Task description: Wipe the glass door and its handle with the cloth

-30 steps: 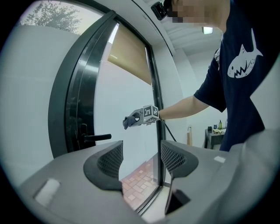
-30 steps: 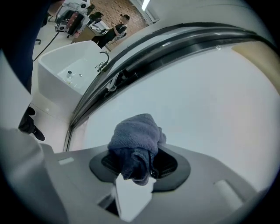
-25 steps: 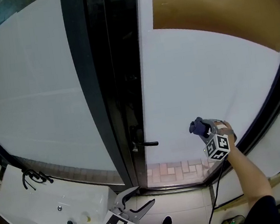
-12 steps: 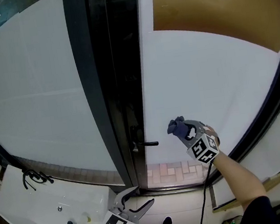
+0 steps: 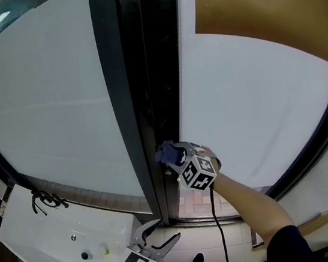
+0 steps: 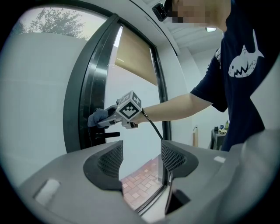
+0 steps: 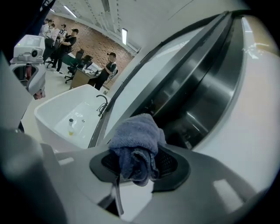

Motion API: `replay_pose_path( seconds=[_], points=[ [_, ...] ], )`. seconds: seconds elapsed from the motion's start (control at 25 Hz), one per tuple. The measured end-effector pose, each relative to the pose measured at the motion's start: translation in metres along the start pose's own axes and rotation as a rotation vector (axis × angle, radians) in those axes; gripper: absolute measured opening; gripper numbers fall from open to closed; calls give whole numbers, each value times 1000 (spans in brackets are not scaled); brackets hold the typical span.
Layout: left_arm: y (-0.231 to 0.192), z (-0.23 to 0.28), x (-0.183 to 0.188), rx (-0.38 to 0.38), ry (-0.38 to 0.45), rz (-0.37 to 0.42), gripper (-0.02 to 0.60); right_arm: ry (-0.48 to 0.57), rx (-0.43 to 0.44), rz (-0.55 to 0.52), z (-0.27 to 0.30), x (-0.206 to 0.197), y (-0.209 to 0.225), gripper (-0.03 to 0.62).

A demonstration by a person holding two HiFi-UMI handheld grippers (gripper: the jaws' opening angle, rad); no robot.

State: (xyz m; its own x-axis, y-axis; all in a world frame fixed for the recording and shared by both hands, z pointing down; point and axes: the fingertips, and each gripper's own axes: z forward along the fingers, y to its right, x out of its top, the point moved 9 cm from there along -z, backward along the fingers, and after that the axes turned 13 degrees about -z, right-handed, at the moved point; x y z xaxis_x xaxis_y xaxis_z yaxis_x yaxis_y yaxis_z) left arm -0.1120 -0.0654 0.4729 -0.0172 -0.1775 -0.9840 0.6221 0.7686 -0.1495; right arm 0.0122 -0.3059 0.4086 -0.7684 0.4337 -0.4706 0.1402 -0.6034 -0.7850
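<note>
Your right tool (image 7: 140,165) is pinching the blue cloth (image 7: 134,139). Its jaws are pressed onto the bundle, which bulges up and forward past them at the centre of the right gripper view, with one fold hanging down between them.

In the head view the right tool (image 5: 171,156) sits just below the middle of the picture. The cloth (image 5: 165,152) at its tip is at the left edge of the glass door (image 5: 258,114), where the frosted white pane meets the dark door frame (image 5: 143,69).

The left gripper view shows this from the side. The cloth (image 6: 97,117) is in the left half of that picture, up against the dark frame and just above the black handle (image 6: 107,135), which juts out level. You cannot tell whether cloth and handle touch. In the head view the tool covers the handle.

Your left tool (image 5: 162,235) is at the bottom edge of the head view, well apart from the door. In its own view the left tool (image 6: 140,158) has its jaws spread, and only brick paving (image 6: 140,183) shows through the gap. A white sink (image 5: 40,241) fills the lower left of the head view.
</note>
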Motion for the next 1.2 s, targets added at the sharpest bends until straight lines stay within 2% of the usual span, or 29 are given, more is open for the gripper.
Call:
replay_pose_path(
  seconds=[0.24, 0.6, 0.72, 0.88, 1.2],
  points=[
    [-4, -3, 1, 15, 3, -9, 268, -42, 48, -46, 22, -10, -10, 170],
    [-2, 15, 4, -32, 0, 1, 268, -158, 30, -131, 2, -46, -11, 167],
    [-2, 19, 5, -46, -2, 8, 268, -214, 21, -113, -13, -73, -7, 167],
    [0, 22, 5, -60, -8, 9, 268, -273, 2, -150, -41, -102, -8, 167],
    [1, 23, 5, -71, -9, 14, 268, -389, -53, -105, -101, -160, -6, 167]
  ],
)
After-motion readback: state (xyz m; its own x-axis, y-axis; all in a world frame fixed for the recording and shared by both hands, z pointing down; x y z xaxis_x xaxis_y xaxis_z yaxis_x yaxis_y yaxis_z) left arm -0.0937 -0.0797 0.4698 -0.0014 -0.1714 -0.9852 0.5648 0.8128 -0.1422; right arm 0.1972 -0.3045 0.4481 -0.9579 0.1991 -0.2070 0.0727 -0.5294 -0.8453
